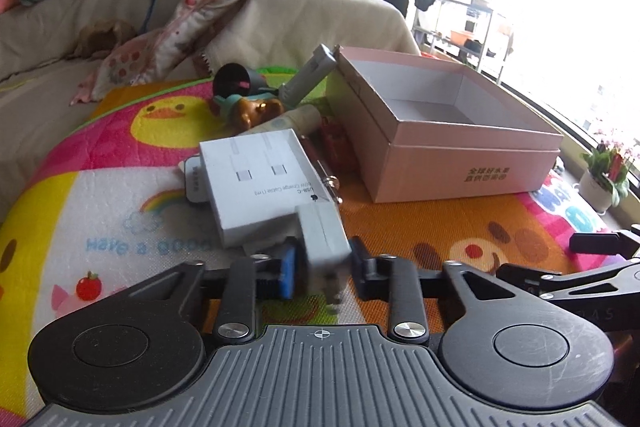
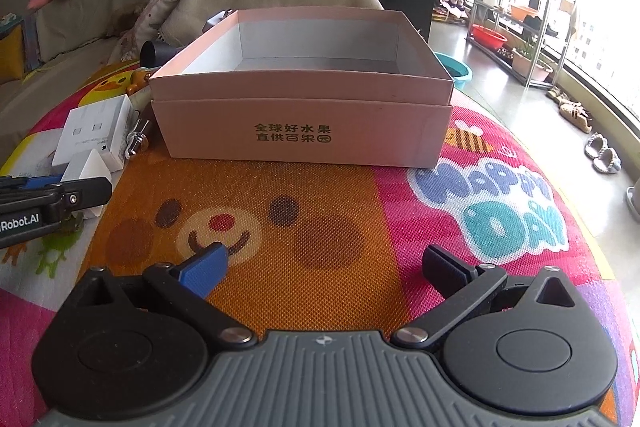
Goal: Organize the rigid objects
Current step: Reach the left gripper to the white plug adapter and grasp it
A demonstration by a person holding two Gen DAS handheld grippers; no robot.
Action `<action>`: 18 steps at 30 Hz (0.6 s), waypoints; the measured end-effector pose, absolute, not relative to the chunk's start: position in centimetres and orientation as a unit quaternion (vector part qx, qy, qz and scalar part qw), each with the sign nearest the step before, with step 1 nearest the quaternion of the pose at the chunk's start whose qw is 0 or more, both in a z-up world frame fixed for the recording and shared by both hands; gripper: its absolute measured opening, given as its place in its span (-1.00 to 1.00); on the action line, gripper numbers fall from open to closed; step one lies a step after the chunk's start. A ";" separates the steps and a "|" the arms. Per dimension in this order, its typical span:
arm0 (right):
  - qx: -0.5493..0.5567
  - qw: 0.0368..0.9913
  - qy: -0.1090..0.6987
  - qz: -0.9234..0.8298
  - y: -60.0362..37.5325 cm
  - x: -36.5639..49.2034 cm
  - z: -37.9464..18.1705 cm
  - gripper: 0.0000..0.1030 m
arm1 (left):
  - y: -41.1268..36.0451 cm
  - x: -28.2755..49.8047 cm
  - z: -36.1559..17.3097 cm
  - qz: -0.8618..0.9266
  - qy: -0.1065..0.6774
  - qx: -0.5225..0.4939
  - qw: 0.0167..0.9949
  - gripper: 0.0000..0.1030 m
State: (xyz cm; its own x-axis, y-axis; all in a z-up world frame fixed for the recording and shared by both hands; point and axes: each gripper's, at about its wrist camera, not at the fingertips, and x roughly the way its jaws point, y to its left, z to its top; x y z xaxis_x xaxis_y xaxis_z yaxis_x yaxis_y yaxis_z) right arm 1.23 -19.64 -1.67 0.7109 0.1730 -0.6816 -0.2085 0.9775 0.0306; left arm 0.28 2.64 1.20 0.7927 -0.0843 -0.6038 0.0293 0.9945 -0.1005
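Left wrist view, left to right: colourful play mat [image 1: 120, 163] with duck print, then one white USB-C cable box [image 1: 260, 183] lying flat with a smaller white-grey packet [image 1: 195, 179] poking out under its left edge. Left gripper [image 1: 322, 263] is clamped on a white charger plug [image 1: 324, 239], blue pad [image 1: 289, 269] on one side, black finger on the other; plug sits just in front of the cable box, its prongs blurred. Behind it, a pile: one black funnel-shaped item [image 1: 232, 81], one brown bear figurine [image 1: 260, 109], one grey stick-like device [image 1: 310, 71] leaning on the box, one metal-tipped pen-like piece [image 1: 324, 171]. Further right, one pink cardboard box [image 1: 472, 155], open top, nothing visible inside. Far right, a potted plant [image 1: 606, 173] by the window.

Right wrist view, left to right: left gripper [image 2: 86, 187] comes in at the left edge on the plug, cable box [image 2: 96, 135] beyond it. Pink box [image 2: 304, 119] centre, bare grey floor showing inside. Right gripper [image 2: 324, 267] jaws spread wide, holding nothing, hovering over the mat's orange bear face [image 2: 224, 227] in front of the box.
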 end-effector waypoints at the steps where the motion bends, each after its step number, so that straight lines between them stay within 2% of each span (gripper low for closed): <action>1: -0.023 0.925 0.364 0.107 -19.7 1.1 -1.7 1.00 | 2.8 0.0 1.2 -0.035 0.319 -0.044 0.946 -0.54; 6: -0.052 0.921 0.356 0.150 -18.7 0.3 -1.3 1.00 | 5.4 -2.7 1.9 -0.046 0.311 -0.059 0.947 -0.54; 10: -0.075 0.929 0.305 0.197 -15.4 -0.9 0.1 0.99 | 8.6 -5.4 3.0 -0.028 0.292 -0.074 0.953 -0.54; 14: -0.097 0.926 0.270 0.247 -10.2 -0.8 1.5 0.79 | 11.2 -7.5 3.6 -0.008 0.279 -0.092 0.956 -0.54; 18: -0.120 0.930 0.228 0.262 -4.9 0.0 2.0 0.79 | 12.6 -8.8 3.5 0.005 0.281 -0.106 0.954 -0.54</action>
State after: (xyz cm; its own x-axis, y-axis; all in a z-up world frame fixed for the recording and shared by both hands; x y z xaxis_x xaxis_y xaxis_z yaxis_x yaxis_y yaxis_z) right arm -0.03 -4.87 1.96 0.7592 0.4327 -0.4862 -0.5416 0.8343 -0.1033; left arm -8.78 12.56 3.46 0.8420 -0.0498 -0.5372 -0.0689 0.9777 -0.1986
